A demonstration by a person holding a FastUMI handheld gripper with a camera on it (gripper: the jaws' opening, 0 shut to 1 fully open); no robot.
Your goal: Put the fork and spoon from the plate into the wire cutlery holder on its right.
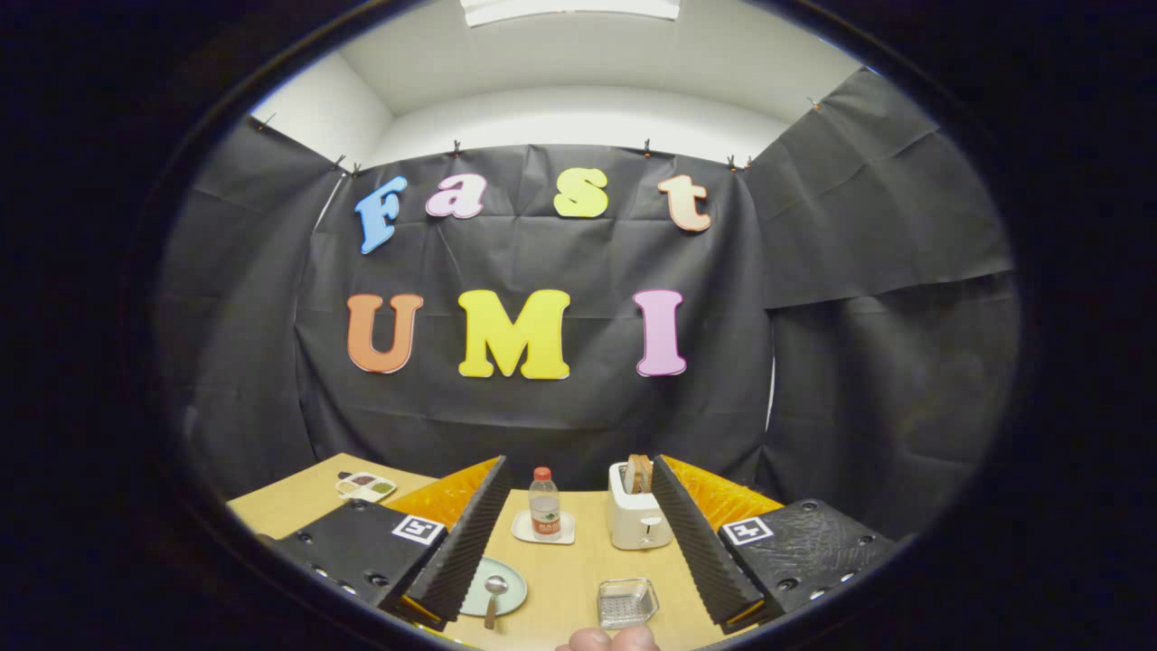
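1. Worktop (578,579): pale wood, across the lower part of the frame, running back to the black cloth wall
2. Gripper (578,542): jaws spread wide, ribbed black pads angled outward, nothing held between them; held above the worktop
3. Toaster (638,520): white, lower centre-right, just inside the right finger (700,542), with bread standing in its slot
4. Plate (502,583): pale green, lower centre-left, partly hidden behind the left finger (461,542)
5. Wire cutlery holder (626,601): small, squarish, low in the frame, right of the plate and apart from it
6. Water bottle (543,504): red cap, upright on a white coaster (542,532), centre, beyond the plate
7. Spoon (493,595): lying on the plate, bowl away from camera, handle over the near rim; fork not made out
8. Small divided dish (365,486): far left of the worktop
9. Fingertips of a hand (607,639): bottom centre edge
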